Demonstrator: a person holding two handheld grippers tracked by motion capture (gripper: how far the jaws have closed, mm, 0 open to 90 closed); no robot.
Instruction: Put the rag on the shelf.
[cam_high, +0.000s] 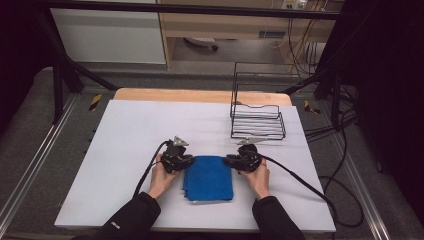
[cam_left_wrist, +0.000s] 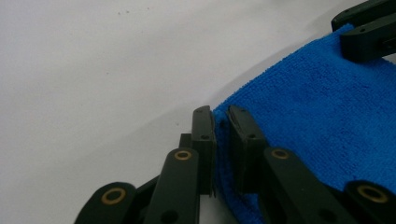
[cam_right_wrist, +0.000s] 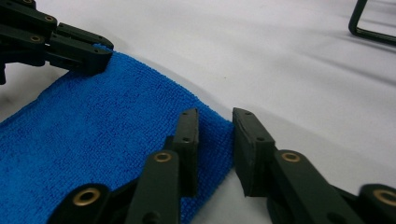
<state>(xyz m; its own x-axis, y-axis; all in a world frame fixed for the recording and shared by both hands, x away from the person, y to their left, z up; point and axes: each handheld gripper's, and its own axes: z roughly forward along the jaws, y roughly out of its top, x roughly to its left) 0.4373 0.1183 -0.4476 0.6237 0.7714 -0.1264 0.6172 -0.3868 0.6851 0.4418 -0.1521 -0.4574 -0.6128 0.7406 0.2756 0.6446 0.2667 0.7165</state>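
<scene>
A folded blue cloth (cam_high: 209, 178) lies flat on the white desk (cam_high: 125, 135), near its front edge, between the person's two hands. The left gripper (cam_high: 186, 161) sits at the cloth's far left corner; in the left gripper view its jaws are drawn close and pinch the cloth's edge (cam_left_wrist: 223, 140) between them. The right gripper (cam_high: 231, 160) sits at the far right corner. In the right gripper view its jaws stand a little apart around that corner (cam_right_wrist: 219, 140), one on top of the cloth and the other clear of it on the bare desk. Farther back, on the right, a black wire rack (cam_high: 257, 120) stands on the desk, well apart from the cloth.
</scene>
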